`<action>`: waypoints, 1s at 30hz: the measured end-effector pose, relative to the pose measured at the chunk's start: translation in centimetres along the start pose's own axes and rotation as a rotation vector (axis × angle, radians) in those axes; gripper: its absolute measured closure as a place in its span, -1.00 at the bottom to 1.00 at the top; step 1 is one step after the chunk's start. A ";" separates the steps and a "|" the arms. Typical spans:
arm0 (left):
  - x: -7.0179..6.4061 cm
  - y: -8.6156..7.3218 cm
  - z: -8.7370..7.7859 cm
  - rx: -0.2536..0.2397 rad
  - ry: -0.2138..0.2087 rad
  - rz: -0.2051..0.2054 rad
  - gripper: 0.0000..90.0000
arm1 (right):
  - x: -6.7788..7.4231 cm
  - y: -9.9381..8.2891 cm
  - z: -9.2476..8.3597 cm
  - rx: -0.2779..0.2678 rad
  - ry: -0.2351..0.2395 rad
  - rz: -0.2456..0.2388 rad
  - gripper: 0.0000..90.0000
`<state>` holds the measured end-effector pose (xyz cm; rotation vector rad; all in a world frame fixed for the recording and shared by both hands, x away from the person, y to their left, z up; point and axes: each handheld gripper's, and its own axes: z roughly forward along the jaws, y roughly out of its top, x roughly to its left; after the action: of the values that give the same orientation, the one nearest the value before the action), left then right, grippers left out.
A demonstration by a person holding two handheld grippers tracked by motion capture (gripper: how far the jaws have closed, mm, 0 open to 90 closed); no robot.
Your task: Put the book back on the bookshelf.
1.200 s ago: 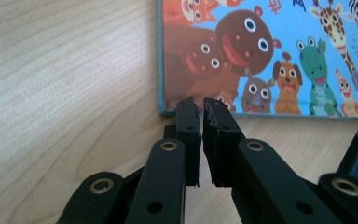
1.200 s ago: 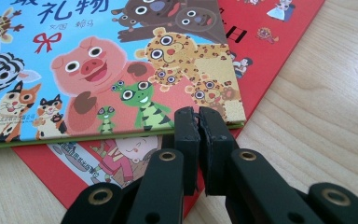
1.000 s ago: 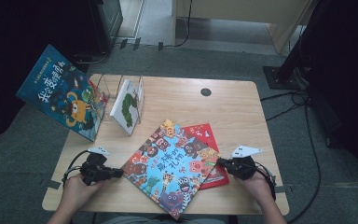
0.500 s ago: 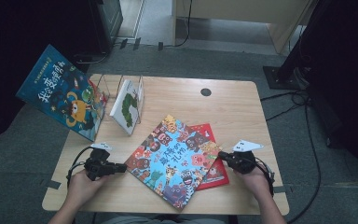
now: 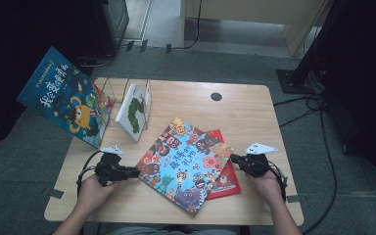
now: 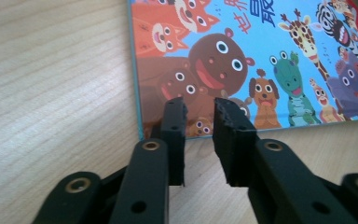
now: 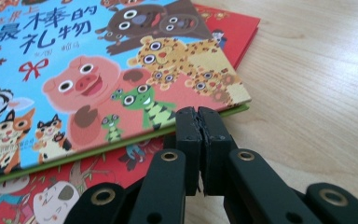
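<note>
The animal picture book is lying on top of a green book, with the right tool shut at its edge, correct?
Not quite: the book underneath is red, not green, as the right gripper view shows. The animal picture book does lie on it, and the right tool is shut at its edge.

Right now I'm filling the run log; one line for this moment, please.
left gripper: jaws just opening at animal book corner | right gripper: shut, against that book's edge | red book: beneath

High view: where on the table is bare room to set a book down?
The far right of the table, between the round hole and the right edge, is bare wood. A smaller bare strip lies along the near left edge. It is crowded at the book rack far left and the animal book over the red book at centre.
</note>
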<state>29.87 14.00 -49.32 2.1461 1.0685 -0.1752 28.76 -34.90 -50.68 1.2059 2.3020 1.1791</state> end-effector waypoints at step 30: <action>2.5 3.8 1.3 0.005 0.010 -0.062 -0.18 | 3.2 -0.2 -0.1 0.041 0.071 -0.067 0.94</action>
<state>34.56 13.22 -49.21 2.1218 1.1423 -0.1970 26.63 -32.52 -50.43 1.1085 2.4098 1.1740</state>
